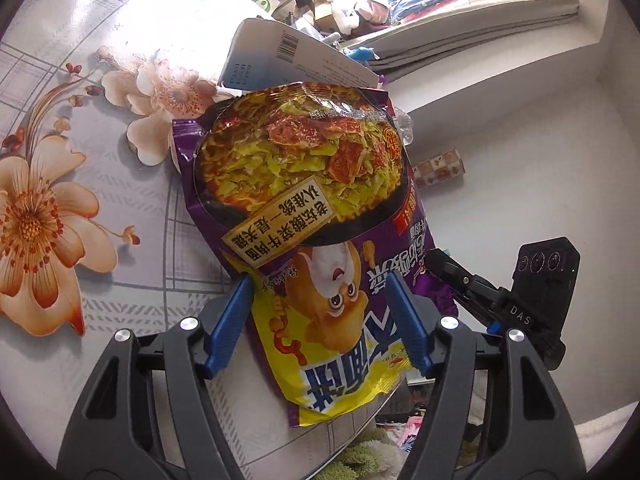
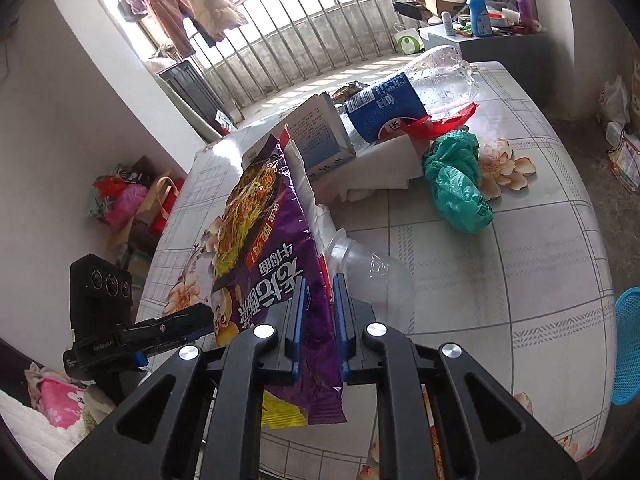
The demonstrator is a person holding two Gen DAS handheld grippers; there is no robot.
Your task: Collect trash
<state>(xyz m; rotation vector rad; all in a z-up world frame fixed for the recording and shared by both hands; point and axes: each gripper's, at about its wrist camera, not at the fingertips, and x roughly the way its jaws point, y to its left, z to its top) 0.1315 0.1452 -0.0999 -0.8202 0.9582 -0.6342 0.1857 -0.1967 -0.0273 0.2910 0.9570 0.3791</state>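
Purple-and-yellow crinkly foil instant-noodle wrapper stands on edge over the near end of the round floral-print tabletop, held up off the cloth. R gripper is clenched on it: blue pads pinch the thin purple film near its lower edge, bag rising toward 12 o'clock from the jaws. L gripper straddles the same wrapper face-on, blue pads at 9 and 3 o'clock of the yellow cartoon panel; they sit at the bag's sides but a firm squeeze can't be confirmed, so prob. not gripping yet.

Handling, as I judge it: v. light, floppy, slick film, creases easily, no fragility. Looks empty & flat. Best hold is a flat seam or corner, pinched hard; a mid-panel grab would likely slide or balloon.

Other trash beyond: clear plastic cup lying just at 3 o'clock of the bag, crumpled green plastic bag at 1 o'clock, white-blue cardboard box and clear bottle w/ blue label at 12–1 o'clock.
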